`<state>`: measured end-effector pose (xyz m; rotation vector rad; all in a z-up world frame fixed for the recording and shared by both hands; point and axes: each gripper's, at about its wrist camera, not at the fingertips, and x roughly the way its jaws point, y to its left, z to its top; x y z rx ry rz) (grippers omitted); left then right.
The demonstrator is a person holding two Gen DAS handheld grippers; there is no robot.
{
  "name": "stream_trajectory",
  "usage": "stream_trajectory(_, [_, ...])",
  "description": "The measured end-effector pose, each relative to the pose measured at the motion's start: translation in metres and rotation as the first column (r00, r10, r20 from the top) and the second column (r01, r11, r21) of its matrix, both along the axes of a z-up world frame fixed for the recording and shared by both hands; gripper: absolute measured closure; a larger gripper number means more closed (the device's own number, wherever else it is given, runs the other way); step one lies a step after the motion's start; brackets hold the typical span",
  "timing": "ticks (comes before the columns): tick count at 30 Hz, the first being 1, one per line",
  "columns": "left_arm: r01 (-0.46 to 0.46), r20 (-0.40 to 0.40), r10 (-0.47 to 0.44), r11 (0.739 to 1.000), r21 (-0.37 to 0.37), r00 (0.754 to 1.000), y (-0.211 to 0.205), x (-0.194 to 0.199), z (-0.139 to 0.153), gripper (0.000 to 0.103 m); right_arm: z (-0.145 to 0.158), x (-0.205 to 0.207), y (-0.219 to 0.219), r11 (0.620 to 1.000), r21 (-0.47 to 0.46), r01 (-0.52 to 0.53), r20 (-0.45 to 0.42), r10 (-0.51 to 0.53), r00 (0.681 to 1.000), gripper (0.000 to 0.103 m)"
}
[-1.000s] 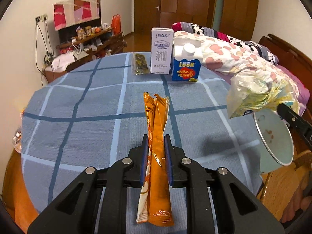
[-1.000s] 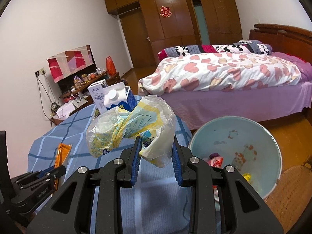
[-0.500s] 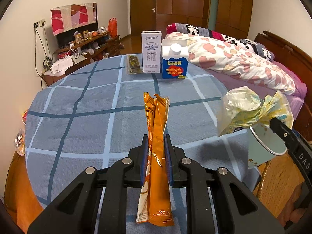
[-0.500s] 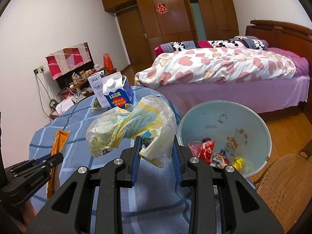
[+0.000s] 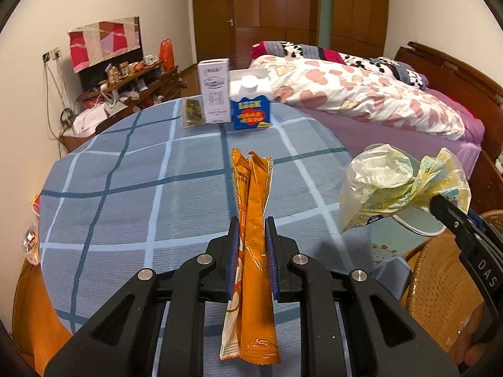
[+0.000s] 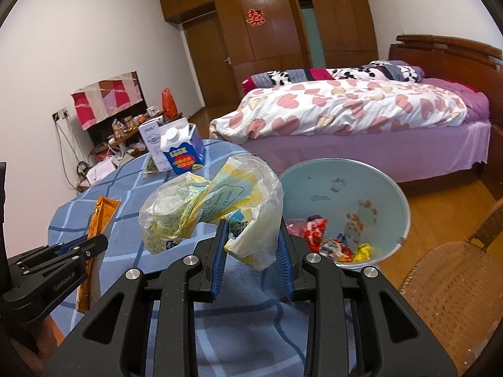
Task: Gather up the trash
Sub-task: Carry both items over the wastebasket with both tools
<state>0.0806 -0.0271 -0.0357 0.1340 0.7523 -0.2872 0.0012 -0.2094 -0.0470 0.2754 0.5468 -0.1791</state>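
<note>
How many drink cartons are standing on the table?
2, at the table's far edge: the white carton and, beside it, the blue carton with a white cap. None appears hidden.

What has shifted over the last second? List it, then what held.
The right hand-held gripper carried the crumpled plastic bag closer to the bin, whose inside now shows more. Nothing was released: the left hand-held gripper still clamps the orange wrapper; both cartons stayed.
</note>
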Motion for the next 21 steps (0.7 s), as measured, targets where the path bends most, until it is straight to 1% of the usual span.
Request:
stream_trajectory(9, [0.064,0.017,-0.064,0.998,0.024,0.998,-0.031,-0.007,0.002,0.087,-0.004,-0.019,-0.029,0.996,0.015,0.089,-0.009,-0.089,0.996,0.073])
stream_trajectory(15, [0.107,0.036,-0.108,0.994,0.024,0.993,-0.052,-0.006,0.005,0.087,-0.002,-0.022,-0.045,0.991,0.013,0.136,-0.006,-0.136,0.991,0.073])
stream_trajectory(21, [0.159,0.041,-0.159,0.987,0.006,0.986,-0.078,-0.001,0.007,0.087,-0.004,-0.023,-0.063,0.982,0.006,0.187,-0.004,-0.187,0.982,0.073])
